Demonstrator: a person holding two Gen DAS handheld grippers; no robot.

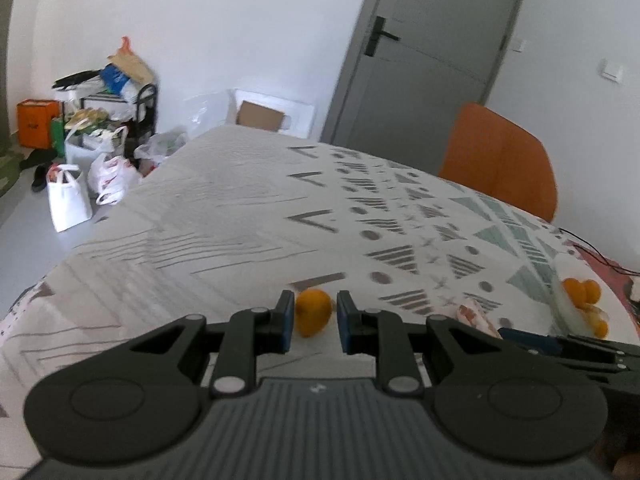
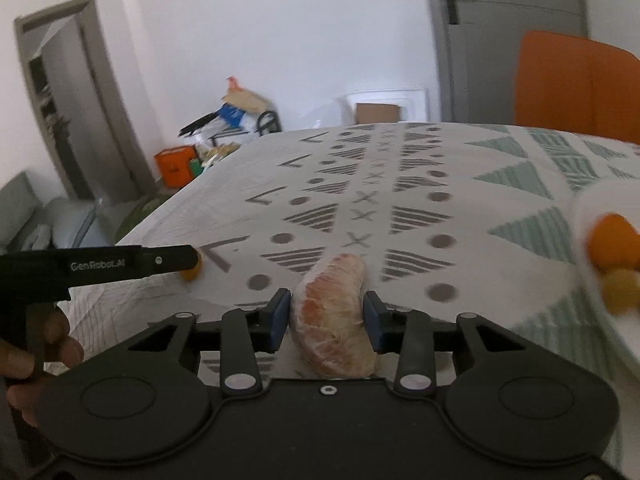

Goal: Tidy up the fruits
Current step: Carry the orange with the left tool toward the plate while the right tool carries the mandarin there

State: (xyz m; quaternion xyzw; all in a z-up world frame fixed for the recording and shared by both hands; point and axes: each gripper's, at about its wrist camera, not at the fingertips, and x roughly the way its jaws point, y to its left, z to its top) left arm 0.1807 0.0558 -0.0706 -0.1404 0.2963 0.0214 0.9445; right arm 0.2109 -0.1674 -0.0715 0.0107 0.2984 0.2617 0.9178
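A small orange (image 1: 314, 314) sits between the blue pads of my left gripper (image 1: 315, 299), which is shut on it just above the patterned tablecloth (image 1: 224, 216). In the right wrist view that gripper (image 2: 191, 261) reaches in from the left, the orange (image 2: 189, 273) at its tip. My right gripper (image 2: 326, 297) is shut on a plastic-wrapped pink citrus segment (image 2: 334, 312), both pads against its sides. From the left wrist view this segment (image 1: 476, 316) shows by the right gripper (image 1: 510, 334). A plate (image 2: 596, 296) at the right holds several oranges (image 2: 612, 240).
An orange chair (image 1: 500, 160) stands behind the table's far right side, with a grey door (image 1: 420, 60) beyond it. Bags and a loaded rack (image 1: 100, 128) crowd the floor at the far left. A hand (image 2: 24, 360) grips the left tool's handle.
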